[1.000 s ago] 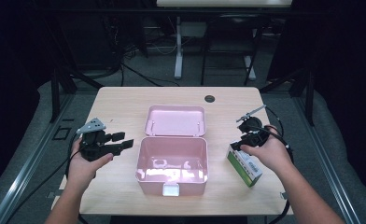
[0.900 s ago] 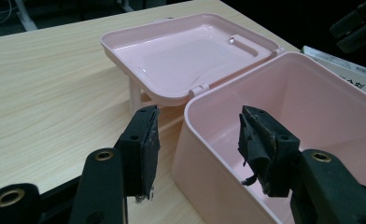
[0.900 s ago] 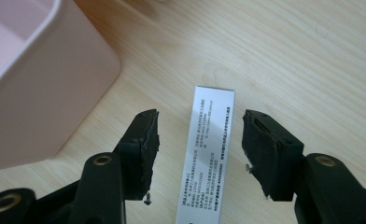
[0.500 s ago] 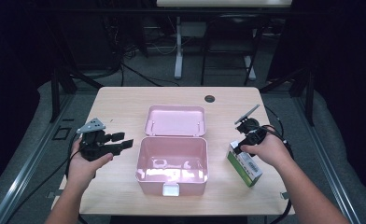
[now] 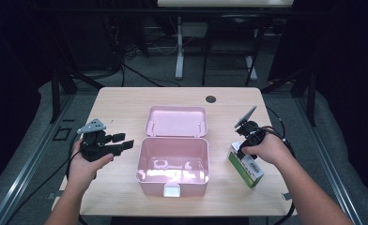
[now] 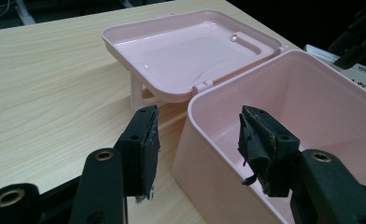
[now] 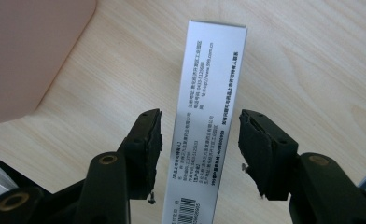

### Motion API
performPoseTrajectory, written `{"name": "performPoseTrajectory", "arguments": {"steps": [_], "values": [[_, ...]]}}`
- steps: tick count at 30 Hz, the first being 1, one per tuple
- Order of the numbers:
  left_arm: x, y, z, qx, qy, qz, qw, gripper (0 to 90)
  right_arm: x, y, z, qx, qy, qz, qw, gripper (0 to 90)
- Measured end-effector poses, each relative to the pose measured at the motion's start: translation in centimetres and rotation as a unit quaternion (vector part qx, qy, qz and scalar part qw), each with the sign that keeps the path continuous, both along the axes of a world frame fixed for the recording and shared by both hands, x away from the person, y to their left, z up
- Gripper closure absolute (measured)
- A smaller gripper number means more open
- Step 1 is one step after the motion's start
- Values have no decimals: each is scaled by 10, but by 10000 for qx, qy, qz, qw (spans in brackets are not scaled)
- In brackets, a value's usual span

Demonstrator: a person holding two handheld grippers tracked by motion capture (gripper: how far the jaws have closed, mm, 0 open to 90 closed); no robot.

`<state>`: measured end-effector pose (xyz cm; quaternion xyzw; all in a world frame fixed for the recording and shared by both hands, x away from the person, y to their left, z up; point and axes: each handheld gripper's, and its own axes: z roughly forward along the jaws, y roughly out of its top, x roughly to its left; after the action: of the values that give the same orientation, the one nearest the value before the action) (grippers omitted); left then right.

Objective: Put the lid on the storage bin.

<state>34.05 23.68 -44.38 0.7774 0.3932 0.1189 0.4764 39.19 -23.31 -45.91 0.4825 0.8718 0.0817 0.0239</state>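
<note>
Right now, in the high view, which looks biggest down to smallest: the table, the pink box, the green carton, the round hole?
1. table
2. pink box
3. green carton
4. round hole

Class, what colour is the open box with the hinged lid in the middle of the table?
Pale pink box, lid included; the high view shows it best.

Open box (image 5: 172, 165) sits mid-table (image 5: 126, 101); carton (image 5: 246, 165) lies right of it; lid (image 5: 176, 121) lies behind

Likely a lab, dark curtains, floor cables (image 5: 140, 75), metal rails (image 5: 22, 183)
</note>
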Motion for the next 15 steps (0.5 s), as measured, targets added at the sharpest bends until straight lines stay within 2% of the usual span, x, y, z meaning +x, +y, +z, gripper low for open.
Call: {"name": "performPoseTrajectory", "arguments": {"steps": [10, 15], "values": [[0, 2, 0, -2, 21, 1, 10000, 478, 1, 1, -8, -100, 197, -7, 9998, 500], [1, 2, 0, -18, 29, 21, 10000, 478, 1, 1, -13, -81, 354, -154, 9992, 519]]}}
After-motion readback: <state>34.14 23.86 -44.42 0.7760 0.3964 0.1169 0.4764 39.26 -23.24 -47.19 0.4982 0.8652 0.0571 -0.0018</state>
